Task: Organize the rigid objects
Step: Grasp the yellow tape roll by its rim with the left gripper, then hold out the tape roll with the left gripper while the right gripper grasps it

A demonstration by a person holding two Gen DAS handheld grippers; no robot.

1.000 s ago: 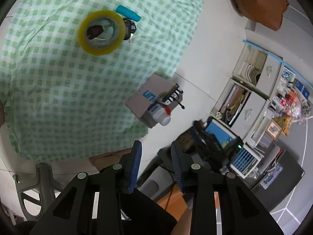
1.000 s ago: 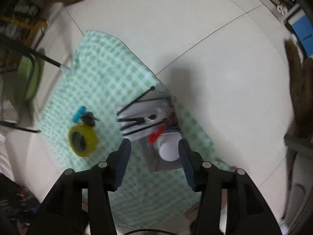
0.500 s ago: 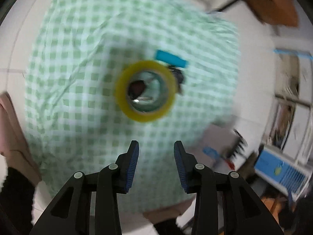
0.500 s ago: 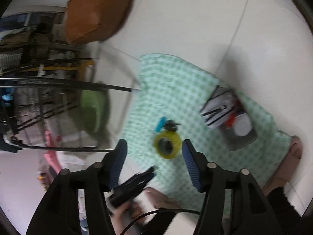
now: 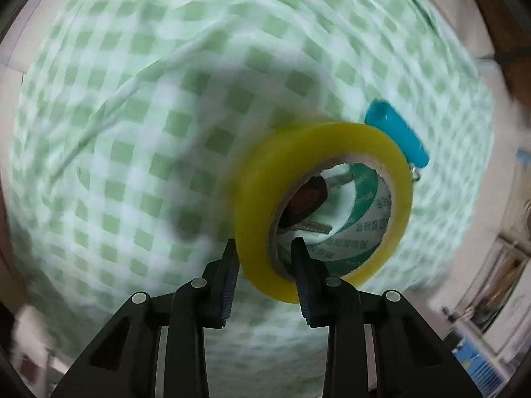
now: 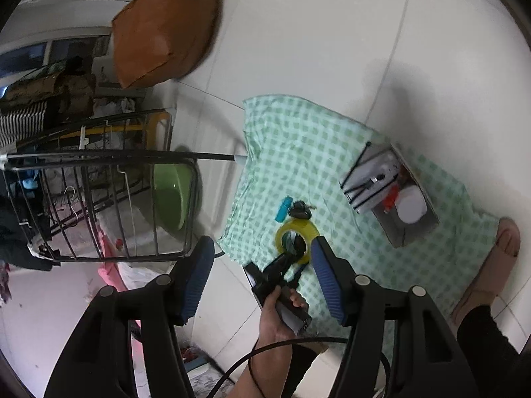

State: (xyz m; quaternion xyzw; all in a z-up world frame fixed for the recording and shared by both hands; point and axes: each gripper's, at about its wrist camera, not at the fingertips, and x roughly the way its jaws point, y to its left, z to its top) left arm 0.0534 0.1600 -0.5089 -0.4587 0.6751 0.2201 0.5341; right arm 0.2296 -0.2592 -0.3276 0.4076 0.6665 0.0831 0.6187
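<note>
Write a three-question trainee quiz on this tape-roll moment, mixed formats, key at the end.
1. True or false: the left gripper straddles the wall of the yellow tape roll, one finger outside and one inside the core.
2. Multiple choice: what lies inside the roll's core? A) a black-headed key B) a coin C) a battery
3. Fill in: the roll rests on a green checked ____.

Key: 1 true; 2 A; 3 cloth. The blue tag lies just outside the roll. The right gripper hangs open, well above.
</note>
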